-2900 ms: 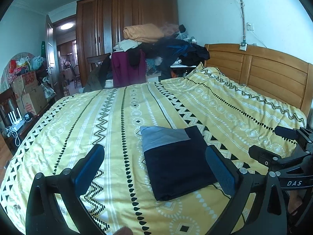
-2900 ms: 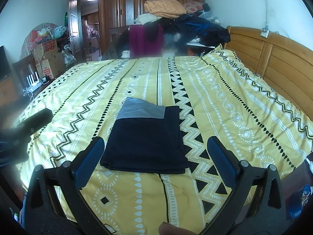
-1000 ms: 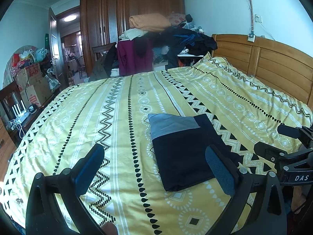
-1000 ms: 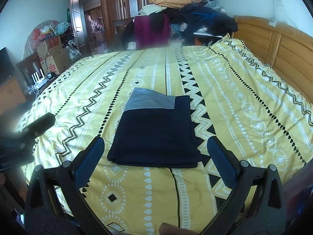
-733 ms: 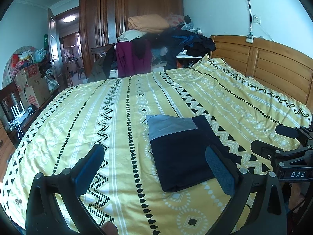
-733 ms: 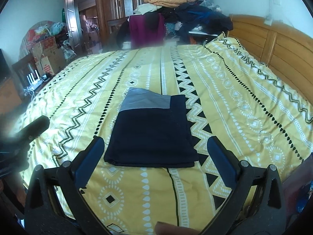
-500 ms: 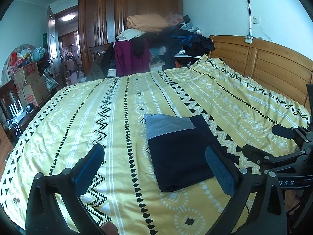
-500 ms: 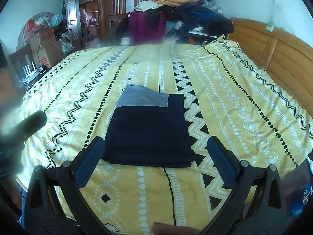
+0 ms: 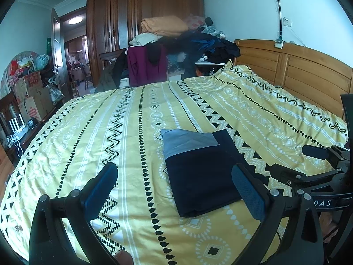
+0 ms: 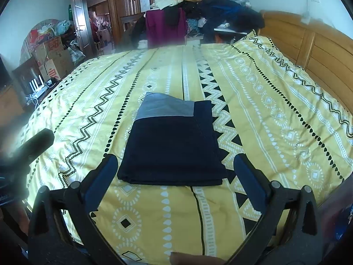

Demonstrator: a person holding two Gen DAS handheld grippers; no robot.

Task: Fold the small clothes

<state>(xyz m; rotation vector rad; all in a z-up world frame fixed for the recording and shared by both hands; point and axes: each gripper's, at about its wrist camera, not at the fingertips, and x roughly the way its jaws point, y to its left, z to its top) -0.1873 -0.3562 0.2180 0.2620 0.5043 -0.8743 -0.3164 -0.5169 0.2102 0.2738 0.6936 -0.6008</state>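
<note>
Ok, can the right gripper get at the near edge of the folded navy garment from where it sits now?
Probably yes. The right gripper is open and points straight at the folded navy garment, whose near edge lies flat on the bedspread with nothing between.

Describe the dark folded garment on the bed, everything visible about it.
The folded garment is a flat, neat rectangle of dark navy cloth with a grey band across its far end. Layered edges show along the near side. It lies on the yellow patterned bedspread, near the bed's front edge. Neither open gripper touches it; only the bedspread does.
</note>
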